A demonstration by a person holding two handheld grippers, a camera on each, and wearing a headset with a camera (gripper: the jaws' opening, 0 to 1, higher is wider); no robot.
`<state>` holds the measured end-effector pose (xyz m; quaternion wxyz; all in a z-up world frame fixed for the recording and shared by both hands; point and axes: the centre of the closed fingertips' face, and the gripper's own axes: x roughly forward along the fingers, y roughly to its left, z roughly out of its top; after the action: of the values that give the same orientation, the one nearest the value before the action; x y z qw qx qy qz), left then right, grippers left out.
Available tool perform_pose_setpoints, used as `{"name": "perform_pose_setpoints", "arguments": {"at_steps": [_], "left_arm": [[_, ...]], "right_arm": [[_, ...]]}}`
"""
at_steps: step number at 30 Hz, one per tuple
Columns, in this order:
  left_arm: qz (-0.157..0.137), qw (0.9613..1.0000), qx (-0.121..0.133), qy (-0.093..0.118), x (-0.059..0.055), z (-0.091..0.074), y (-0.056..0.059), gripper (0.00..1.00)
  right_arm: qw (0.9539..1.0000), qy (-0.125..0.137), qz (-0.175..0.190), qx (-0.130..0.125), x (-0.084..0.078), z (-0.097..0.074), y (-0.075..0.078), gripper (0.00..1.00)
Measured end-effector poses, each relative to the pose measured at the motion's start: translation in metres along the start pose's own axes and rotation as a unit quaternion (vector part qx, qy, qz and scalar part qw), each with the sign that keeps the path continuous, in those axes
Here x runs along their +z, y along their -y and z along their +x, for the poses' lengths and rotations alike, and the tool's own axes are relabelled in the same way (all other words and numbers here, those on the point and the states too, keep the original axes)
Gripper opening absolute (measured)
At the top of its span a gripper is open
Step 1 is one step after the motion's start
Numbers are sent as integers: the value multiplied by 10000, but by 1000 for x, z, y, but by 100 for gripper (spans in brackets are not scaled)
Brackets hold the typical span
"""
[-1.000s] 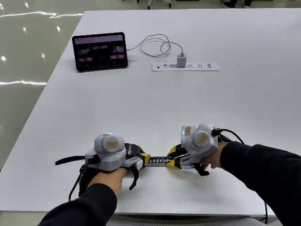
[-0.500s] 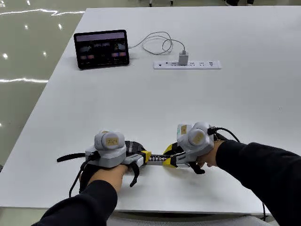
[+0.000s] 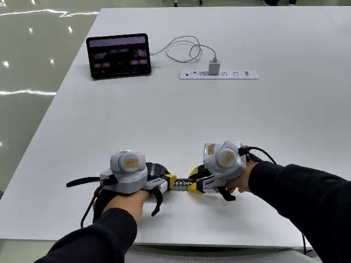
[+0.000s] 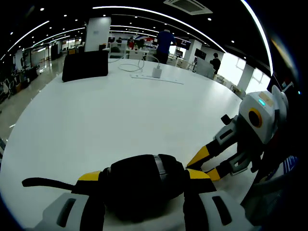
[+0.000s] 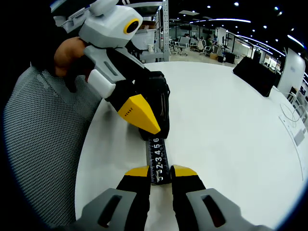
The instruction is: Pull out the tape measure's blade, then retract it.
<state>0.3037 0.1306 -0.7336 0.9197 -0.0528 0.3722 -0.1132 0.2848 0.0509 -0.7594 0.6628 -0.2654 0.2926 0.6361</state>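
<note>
The black tape measure case [image 3: 156,171] rests on the white table [image 3: 181,120] near its front edge, and my left gripper [image 3: 166,181] is shut on it. In the left gripper view the case [image 4: 144,185] sits between the yellow-tipped jaws. A short length of blade [image 3: 181,187] runs right from the case to my right gripper [image 3: 192,184], which is shut on the blade's end. The right gripper view shows the numbered blade [image 5: 156,156] pinched by my right gripper [image 5: 159,173], with the case [image 5: 158,103] and the left gripper [image 5: 138,113] just beyond.
A dark tablet [image 3: 118,56] stands at the far left of the table. A white power strip [image 3: 218,74] with a charger [image 3: 213,68] and looped cable lies behind the middle. The case's black strap [image 3: 82,181] trails left. The table's front edge is close under my arms.
My right gripper has moved left toward the case while holding the blade end, so the exposed blade is shorter. The left gripper has stayed put on the case.
</note>
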Motion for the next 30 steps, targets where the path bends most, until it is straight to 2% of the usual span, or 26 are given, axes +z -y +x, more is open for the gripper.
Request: {"name": "perform_pose_setpoints", "arguments": {"at_steps": [19,30], "left_arm": [[-2,10000,-2,0,0,0,-1,62],[-14,10000,-10,7,0,0,0,62]], "right_arm": [[10000,-7,-23,19,8,6,-2,12],[10000,-1,4,-2,7,7,-2,13]]}}
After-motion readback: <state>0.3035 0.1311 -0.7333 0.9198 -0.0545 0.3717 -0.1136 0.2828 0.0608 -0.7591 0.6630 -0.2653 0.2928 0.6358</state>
